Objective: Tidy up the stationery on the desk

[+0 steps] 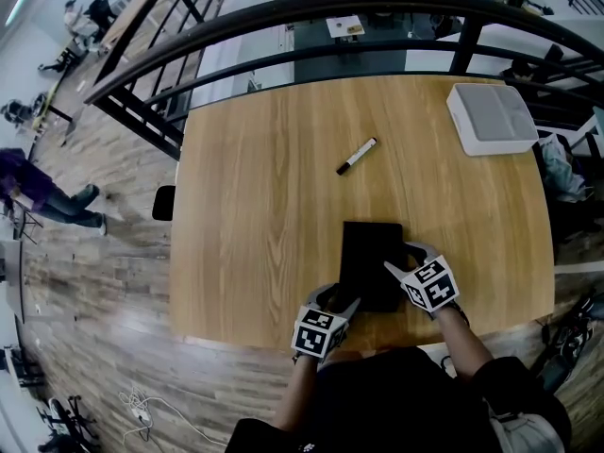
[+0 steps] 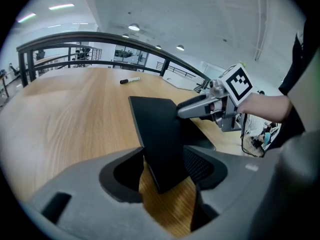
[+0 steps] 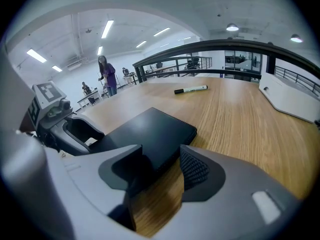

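A black notebook (image 1: 371, 253) lies flat near the front edge of the wooden desk (image 1: 255, 206). My left gripper (image 1: 342, 302) has its jaws on either side of the notebook's near left corner (image 2: 155, 129), both pressing on it. My right gripper (image 1: 401, 260) is at the near right corner (image 3: 145, 131), shut across it in the same way. Each gripper shows in the other's view: the right gripper (image 2: 210, 106) and the left gripper (image 3: 75, 129). A black and white marker pen (image 1: 357, 156) lies alone further up the desk, also in the left gripper view (image 2: 130, 80) and the right gripper view (image 3: 190, 89).
A white rectangular box (image 1: 493, 118) sits at the desk's far right corner. A dark curved railing (image 1: 377, 12) runs behind the desk's far edge. Below and to the left, people stand on a lower floor (image 1: 57, 196).
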Demonstrator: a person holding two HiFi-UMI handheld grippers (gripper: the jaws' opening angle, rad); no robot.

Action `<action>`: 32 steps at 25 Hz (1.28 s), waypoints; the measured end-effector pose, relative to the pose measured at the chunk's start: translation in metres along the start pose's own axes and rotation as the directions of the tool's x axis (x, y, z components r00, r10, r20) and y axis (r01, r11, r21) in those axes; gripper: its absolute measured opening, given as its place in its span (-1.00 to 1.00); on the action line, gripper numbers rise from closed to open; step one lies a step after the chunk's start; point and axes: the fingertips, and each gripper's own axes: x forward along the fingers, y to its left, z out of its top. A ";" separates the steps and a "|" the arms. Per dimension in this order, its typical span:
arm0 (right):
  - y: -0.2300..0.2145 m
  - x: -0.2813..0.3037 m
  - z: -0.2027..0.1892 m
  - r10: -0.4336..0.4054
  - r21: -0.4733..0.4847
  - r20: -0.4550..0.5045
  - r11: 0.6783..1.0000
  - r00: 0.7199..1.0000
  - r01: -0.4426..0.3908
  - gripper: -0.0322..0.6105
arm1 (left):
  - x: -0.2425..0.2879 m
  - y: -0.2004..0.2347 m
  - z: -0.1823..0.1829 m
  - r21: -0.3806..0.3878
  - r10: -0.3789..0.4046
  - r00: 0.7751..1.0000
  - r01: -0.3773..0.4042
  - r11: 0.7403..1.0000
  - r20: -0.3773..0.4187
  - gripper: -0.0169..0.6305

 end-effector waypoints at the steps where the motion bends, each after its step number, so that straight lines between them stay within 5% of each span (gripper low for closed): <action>1: 0.001 0.001 0.000 0.002 -0.003 -0.002 1.000 1.000 -0.002 -0.19 | -0.001 0.000 -0.001 -0.004 0.000 1.000 0.000 1.000 0.001 -0.18; 13: 0.019 0.008 0.002 0.016 -0.034 -0.020 0.999 1.000 -0.017 -0.19 | -0.014 -0.001 -0.016 -0.038 0.007 1.000 -0.006 0.999 0.020 -0.18; 32: 0.019 0.006 0.004 -0.018 0.006 0.014 1.000 1.000 0.018 -0.18 | -0.018 0.002 -0.013 0.010 -0.028 1.000 0.028 1.000 0.011 -0.24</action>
